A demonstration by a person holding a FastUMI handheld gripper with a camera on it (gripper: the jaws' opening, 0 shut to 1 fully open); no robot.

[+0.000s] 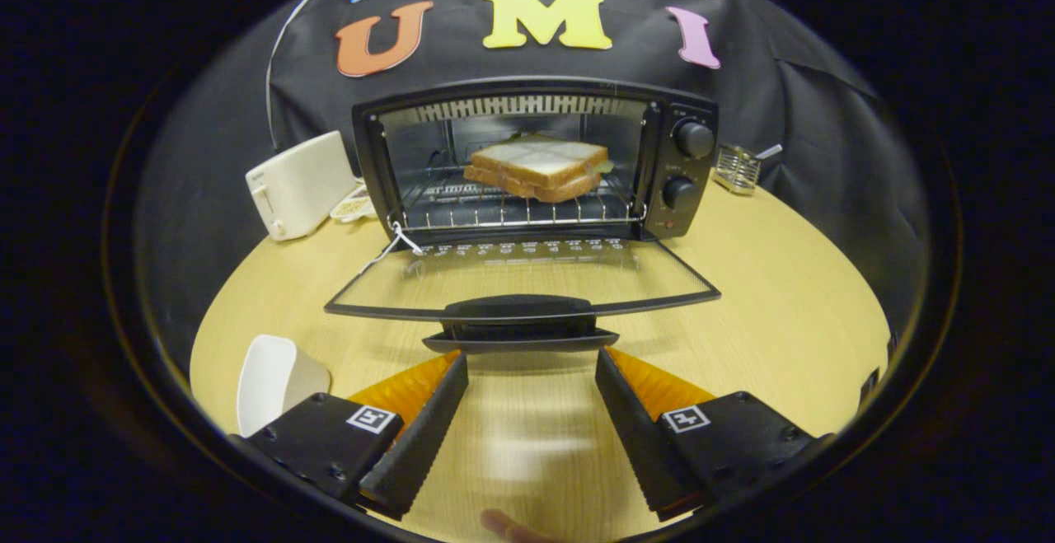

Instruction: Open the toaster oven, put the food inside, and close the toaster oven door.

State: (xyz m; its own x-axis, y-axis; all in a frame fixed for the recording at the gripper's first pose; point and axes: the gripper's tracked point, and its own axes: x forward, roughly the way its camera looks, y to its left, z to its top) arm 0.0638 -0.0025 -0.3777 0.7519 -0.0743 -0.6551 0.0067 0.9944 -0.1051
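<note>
A black toaster oven (536, 164) stands at the back of the wooden table with its glass door (519, 279) folded down flat toward me. A sandwich (540, 166) of white bread lies on the wire rack inside. The door's black handle (519, 322) sits just ahead of my fingertips. My gripper (532, 362) is open, its two fingers spread wide with only bare table between them, the tips just short of the handle.
A white toaster (301, 184) stands left of the oven with a small dish (353, 207) beside it. A wire holder (736, 168) sits to the oven's right. A white plate (268, 378) lies on the table (783, 296) beside my left finger.
</note>
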